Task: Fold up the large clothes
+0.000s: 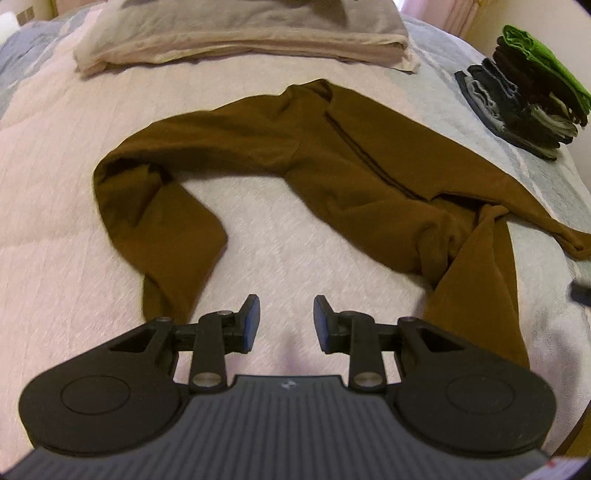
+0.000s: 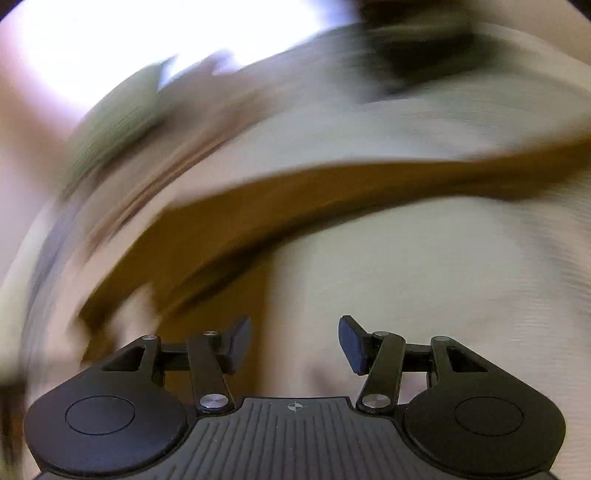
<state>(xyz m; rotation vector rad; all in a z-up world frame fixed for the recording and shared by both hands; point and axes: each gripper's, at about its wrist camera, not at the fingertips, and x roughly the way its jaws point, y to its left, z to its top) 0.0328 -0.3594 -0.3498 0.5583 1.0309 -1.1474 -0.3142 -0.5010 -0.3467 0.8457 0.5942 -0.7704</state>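
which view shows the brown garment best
The left wrist view: the brown garment lies sharp and spread out on the bed, sleeves and seam visible. The right wrist view is motion-blurred and shows only a smeared brown band of it.

A beige pillow [image 1: 240, 33] lies at the far end of the quilted bedspread [image 1: 55, 184].

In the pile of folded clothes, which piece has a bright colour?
The green piece on top of the pile of folded clothes; the pieces under it are dark brown, blue, grey or black.
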